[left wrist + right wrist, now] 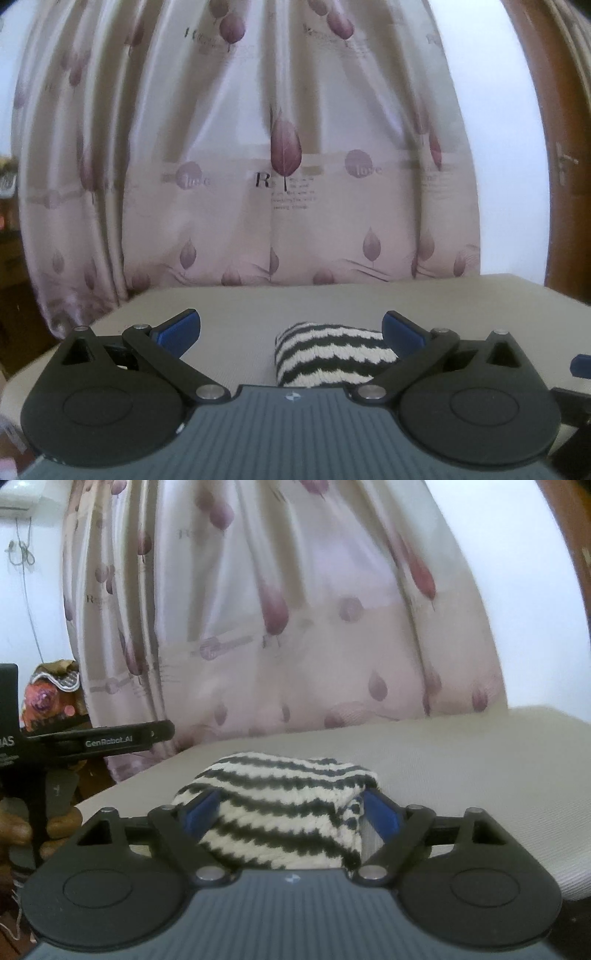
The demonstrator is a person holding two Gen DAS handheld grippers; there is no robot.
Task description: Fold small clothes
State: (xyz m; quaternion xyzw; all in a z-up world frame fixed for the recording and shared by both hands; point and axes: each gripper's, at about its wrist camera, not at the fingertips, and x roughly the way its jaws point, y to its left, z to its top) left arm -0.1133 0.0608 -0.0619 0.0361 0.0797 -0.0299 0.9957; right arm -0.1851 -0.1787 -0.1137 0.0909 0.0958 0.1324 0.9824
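1 striped knit [280, 812]; R hand-held gripper [291, 810] straddles it, grip unclear; L hand-held gripper [291, 330] wide open, empty.

A small knitted garment [280, 812], cream with wavy black stripes, is seen folded into a compact, thick bundle. It is laid flat on the beige tabletop [461, 760], near the tabletop's front edge. One rounded folded end [295, 350] is turned outward, and the stripes are run across the bundle's width.
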